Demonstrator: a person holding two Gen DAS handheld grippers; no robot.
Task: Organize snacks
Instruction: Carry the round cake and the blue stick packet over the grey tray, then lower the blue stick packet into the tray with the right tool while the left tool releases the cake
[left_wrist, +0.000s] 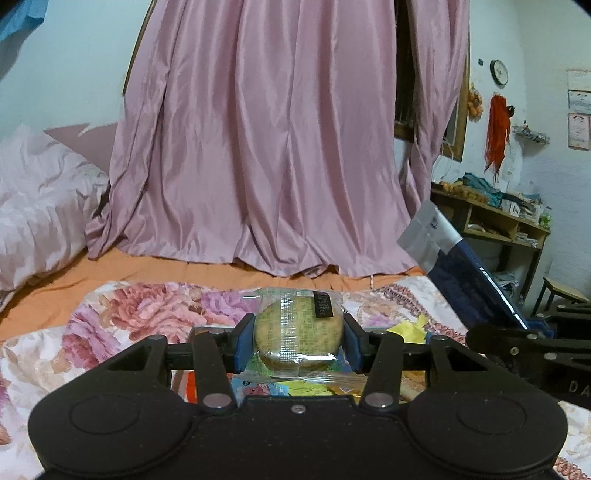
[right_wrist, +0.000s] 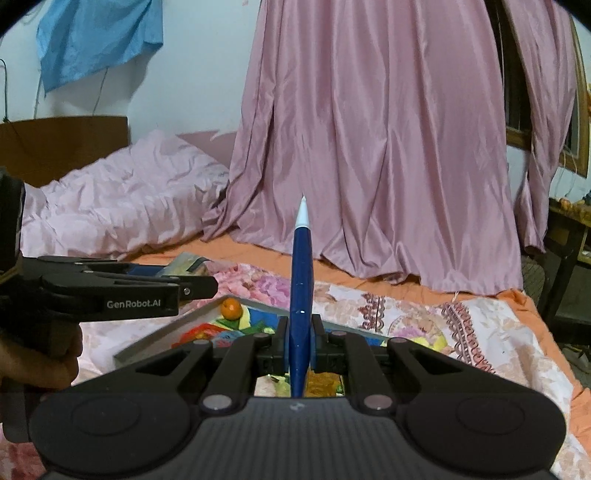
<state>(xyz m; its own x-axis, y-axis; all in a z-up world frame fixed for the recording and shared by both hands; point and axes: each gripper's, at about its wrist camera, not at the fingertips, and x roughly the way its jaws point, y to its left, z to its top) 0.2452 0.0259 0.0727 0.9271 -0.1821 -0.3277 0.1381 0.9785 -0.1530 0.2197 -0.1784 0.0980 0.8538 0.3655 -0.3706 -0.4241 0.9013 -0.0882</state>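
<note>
A wrapped biscuit (left_wrist: 297, 332) is being held above the tray (right_wrist: 162, 334); a pouch (right_wrist: 301, 295) is being held to its right.

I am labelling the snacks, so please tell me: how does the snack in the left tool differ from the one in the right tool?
The round biscuit sits in clear wrap; the blue pouch is opaque with a silver top. The biscuit is thick, the pouch thin. Each is clamped in one tool.

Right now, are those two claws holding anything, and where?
Left gripper pinches a wrapped round biscuit across its sides. Right gripper clamps a flat blue pouch near its lower end, seen edge-on.
</note>
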